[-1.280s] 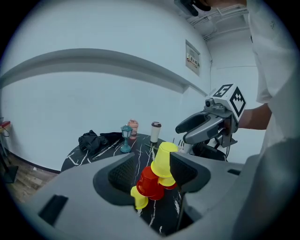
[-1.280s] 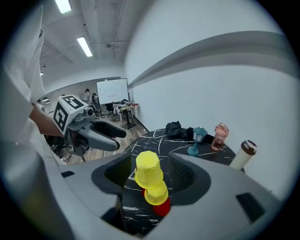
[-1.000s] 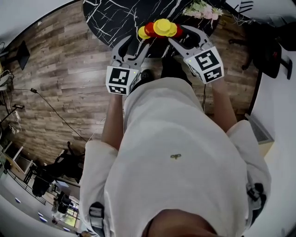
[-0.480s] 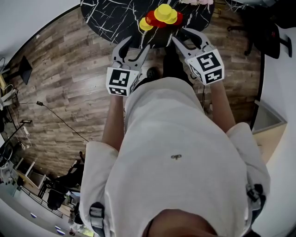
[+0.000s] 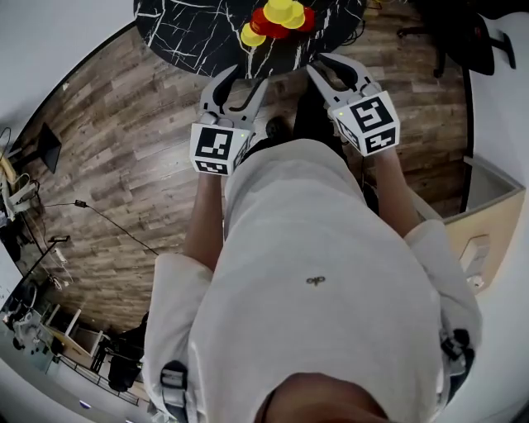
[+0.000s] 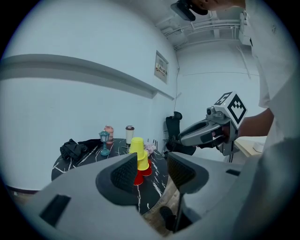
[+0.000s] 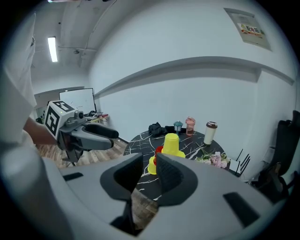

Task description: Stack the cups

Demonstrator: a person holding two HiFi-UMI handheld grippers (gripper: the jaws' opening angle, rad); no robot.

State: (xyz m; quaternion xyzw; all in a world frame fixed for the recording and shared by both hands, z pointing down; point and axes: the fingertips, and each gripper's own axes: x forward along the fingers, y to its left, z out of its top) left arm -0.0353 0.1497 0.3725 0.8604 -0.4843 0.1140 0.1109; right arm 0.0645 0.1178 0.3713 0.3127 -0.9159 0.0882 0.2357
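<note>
A pile of yellow and red plastic cups [image 5: 279,15] stands near the edge of a round black marble-patterned desk [image 5: 190,33]. Both tools hover short of it, above a wooden floor [image 5: 124,149]. The left tool [image 5: 242,80] and right tool [image 5: 329,64] are released and empty. Their jaws have just been closing, and the right's are now narrowly apart.

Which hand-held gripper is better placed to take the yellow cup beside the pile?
Left, probably: the left hand-held gripper sits nearer that yellow cup. Both grippers' jaws are empty and have just been closing, but the right hand-held gripper holds them far narrower.
</note>
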